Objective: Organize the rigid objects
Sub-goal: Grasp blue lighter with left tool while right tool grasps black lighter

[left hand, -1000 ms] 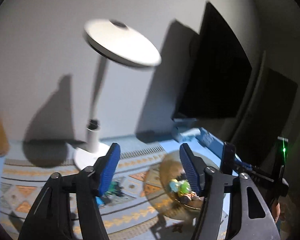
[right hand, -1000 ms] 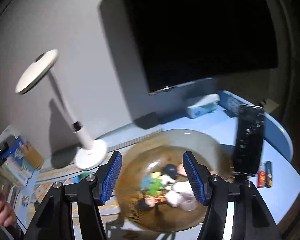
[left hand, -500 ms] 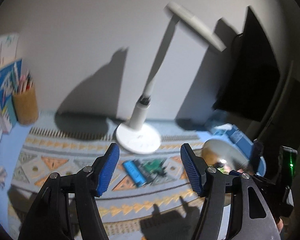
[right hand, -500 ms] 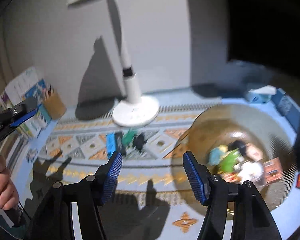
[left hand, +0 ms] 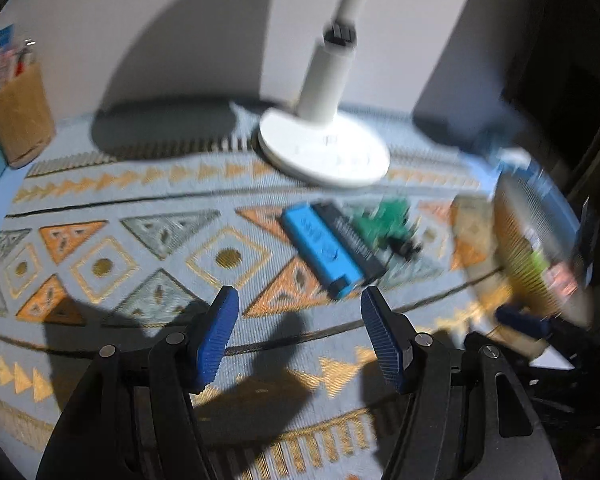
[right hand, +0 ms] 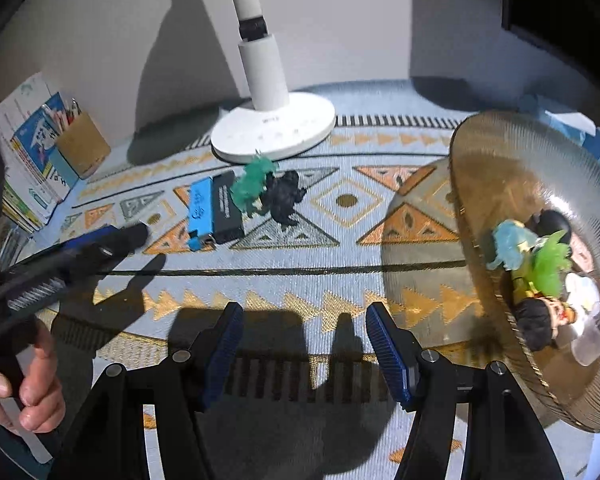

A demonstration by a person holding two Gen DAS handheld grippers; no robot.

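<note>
From the left wrist view, the left gripper [left hand: 298,330] points down at a patterned mat [left hand: 140,240], its blue pads spread with nothing between them. Just ahead of the right pad lies a blue lighter [left hand: 322,254], side by side and touching a black lighter [left hand: 350,238] on its far right side; a green toy figure [left hand: 384,222] sits just beyond those, blurred. Farther ahead stands the white lamp base [left hand: 324,152], and far off to the left a brown pen cup [left hand: 18,120]. To the right, a ribbed amber glass bowl [left hand: 520,248] shows only as a smear, its contents unreadable here. From the right wrist view, the right gripper [right hand: 300,344] hangs over the same mat [right hand: 340,264], pads spread and empty. Ahead and a little left lie the blue lighter [right hand: 199,212] and the black lighter [right hand: 226,208], touching along their long sides, with the green toy figure [right hand: 254,184] against the black lighter's far end and a black toy figure [right hand: 284,198] touching it on the right. The lamp base [right hand: 274,132] stands beyond them. Close on the right is the amber glass bowl [right hand: 500,168], holding a pale blue figure [right hand: 508,242], a bright green figure [right hand: 550,268] and other small pieces heaped together. At the left edge the left gripper [right hand: 112,240] reaches in, held by a hand [right hand: 20,384]; its opening cannot be judged from this angle.
</note>
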